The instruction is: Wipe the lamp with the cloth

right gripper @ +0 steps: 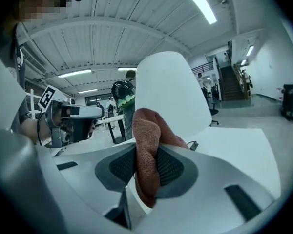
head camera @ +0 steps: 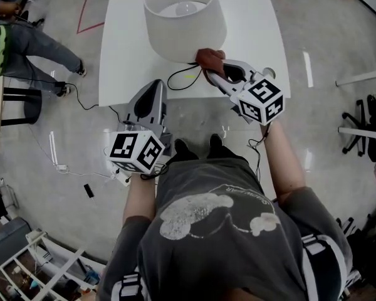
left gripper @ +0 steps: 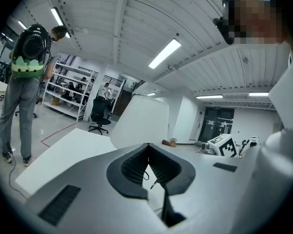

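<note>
A white lamp [head camera: 185, 19] with a wide drum shade stands on the white table [head camera: 254, 36]; its bulb shows through the open top. My right gripper [head camera: 214, 68] is shut on a reddish-brown cloth [head camera: 210, 59], which touches the lower front rim of the shade. The right gripper view shows the cloth [right gripper: 147, 150] pinched between the pads, the shade [right gripper: 173, 94] right behind it. My left gripper [head camera: 154, 91] hangs at the table's front edge, shut and holding nothing. In its own view the lamp [left gripper: 140, 123] stands ahead.
The lamp's black cord [head camera: 180, 80] curls on the table near the front edge. A person [head camera: 25, 46] stands on the floor at the left. Black stools [head camera: 19, 104] and cables lie left of the table, and an office chair [head camera: 363, 127] sits at the right.
</note>
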Demonstrator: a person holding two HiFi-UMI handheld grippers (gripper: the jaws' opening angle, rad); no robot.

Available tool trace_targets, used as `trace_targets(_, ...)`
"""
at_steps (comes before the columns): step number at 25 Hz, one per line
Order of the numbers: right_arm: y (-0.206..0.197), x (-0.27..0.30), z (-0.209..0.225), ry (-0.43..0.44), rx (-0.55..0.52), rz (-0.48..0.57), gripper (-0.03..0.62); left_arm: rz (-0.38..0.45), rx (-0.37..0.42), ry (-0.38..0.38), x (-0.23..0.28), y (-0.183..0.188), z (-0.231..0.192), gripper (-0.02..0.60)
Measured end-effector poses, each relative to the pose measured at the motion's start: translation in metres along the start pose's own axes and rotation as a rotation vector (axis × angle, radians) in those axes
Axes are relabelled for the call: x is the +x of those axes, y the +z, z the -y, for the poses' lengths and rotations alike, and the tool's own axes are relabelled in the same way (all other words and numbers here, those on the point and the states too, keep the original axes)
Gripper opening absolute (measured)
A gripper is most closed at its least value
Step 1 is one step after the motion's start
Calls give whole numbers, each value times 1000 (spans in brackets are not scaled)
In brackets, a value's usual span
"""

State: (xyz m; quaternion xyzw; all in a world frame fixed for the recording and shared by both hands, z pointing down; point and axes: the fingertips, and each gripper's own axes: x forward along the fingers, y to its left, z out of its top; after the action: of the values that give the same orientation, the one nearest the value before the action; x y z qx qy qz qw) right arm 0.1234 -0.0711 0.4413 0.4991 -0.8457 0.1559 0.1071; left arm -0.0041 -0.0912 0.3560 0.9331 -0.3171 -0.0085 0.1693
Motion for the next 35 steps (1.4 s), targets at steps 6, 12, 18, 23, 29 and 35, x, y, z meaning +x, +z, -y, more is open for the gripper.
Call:
trace_targets(6, 43, -6, -23, -68, -52, 71, 97, -9, 23, -118, 8, 11, -21, 8)
trace_targets(12, 123, -21, -49, -127, -72, 243, 97, 9, 55, -259, 17, 45, -34, 9)
trace_targets(18, 153, 12, -56, -255, -79, 262, 97, 10, 66, -365, 8, 62, -62, 9)
trace_targets(23, 135, 34, -56, -285, -6, 218, 97, -14, 48, -419, 11, 62, -69, 9)
trace_targets(29, 98, 63, -61, -333, 77, 135, 97, -32, 15, -439, 3, 63, -95, 9)
trace_targets(35, 52, 86, -69, -384, 162, 44, 97, -82, -17, -449, -11, 52, -117, 9)
